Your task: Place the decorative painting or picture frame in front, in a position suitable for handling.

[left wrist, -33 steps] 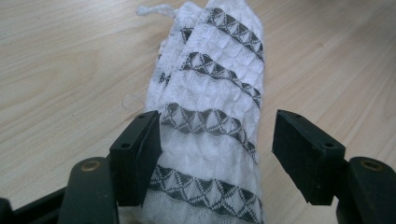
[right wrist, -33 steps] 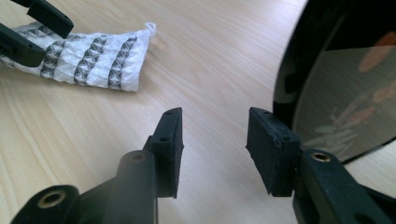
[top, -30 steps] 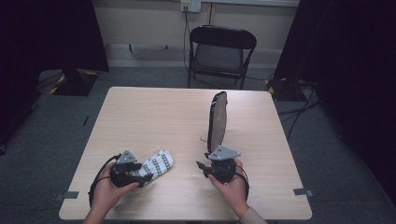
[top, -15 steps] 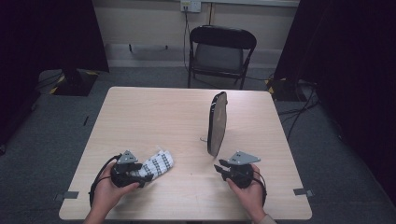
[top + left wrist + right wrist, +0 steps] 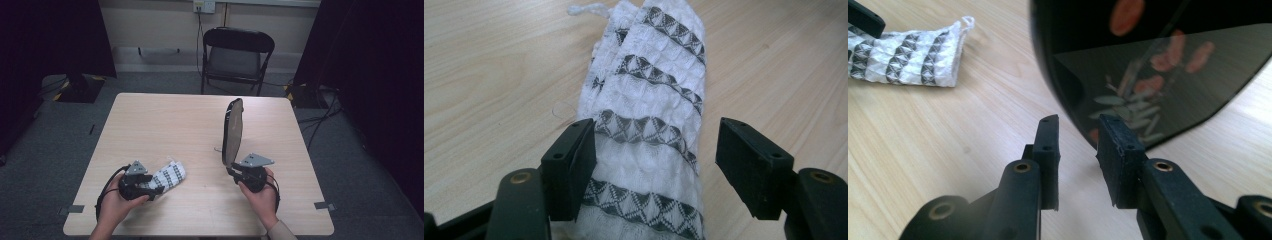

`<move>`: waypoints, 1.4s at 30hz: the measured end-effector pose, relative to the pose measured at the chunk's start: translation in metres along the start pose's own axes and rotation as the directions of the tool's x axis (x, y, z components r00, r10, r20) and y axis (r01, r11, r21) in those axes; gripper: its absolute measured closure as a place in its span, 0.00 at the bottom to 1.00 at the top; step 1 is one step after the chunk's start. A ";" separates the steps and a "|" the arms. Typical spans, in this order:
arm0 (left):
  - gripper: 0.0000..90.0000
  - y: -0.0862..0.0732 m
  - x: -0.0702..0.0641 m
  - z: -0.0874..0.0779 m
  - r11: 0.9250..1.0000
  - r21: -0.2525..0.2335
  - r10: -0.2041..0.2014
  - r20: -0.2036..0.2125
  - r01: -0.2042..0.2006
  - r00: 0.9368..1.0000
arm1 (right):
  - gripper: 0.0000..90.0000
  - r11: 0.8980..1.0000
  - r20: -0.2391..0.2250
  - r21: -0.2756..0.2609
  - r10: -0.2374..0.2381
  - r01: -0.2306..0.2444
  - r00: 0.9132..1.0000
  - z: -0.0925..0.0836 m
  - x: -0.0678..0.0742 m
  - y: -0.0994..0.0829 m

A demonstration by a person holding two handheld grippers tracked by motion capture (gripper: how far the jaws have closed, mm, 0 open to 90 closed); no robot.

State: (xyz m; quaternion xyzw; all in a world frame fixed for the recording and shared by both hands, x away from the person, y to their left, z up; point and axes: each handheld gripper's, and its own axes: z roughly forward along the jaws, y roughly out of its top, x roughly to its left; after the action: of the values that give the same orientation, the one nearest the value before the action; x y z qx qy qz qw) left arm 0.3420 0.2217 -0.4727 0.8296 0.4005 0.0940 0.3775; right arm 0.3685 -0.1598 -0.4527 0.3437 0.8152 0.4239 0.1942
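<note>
Tray (image 5: pixel 232 131) on edge, long axis fore-aft

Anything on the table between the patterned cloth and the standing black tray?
Nothing: bare table between cloth and tray, in the high view and the right gripper view.

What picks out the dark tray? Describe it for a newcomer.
Start at the wooden table, right half. A dark oval tray stands there on its edge. Unlike the white patterned cloth lying flat at the left, it is glossy black with orange flowers and pale leaves.
</note>
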 end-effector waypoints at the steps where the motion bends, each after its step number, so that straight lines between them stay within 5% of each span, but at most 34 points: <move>1: 0.36 0.000 0.000 0.000 1.000 0.000 0.006 0.000 -0.006 1.000 | 0.79 1.000 -0.004 0.002 -0.005 0.005 1.000 0.002 0.002 0.001; 12: 0.36 0.000 -0.002 0.000 1.000 -0.001 0.005 0.012 -0.005 1.000 | 0.77 0.999 -0.022 0.018 -0.039 0.039 0.999 0.027 0.013 0.017; 30: 0.36 0.002 -0.003 0.004 1.000 0.001 0.013 0.043 -0.013 0.999 | 0.72 0.997 -0.001 0.045 -0.070 0.070 0.998 0.081 0.004 0.045; 42: 0.36 0.001 -0.004 0.004 1.000 0.000 0.009 0.048 -0.009 0.999 | 0.67 0.997 0.007 0.066 -0.048 0.048 0.999 0.081 -0.009 0.039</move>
State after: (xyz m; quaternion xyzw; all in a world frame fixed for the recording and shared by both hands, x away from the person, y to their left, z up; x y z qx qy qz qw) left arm 0.3420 0.2164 -0.4744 0.8335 0.3874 0.0757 0.3867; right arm 0.4394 -0.1052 -0.4663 0.3322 0.8359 0.3904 0.1964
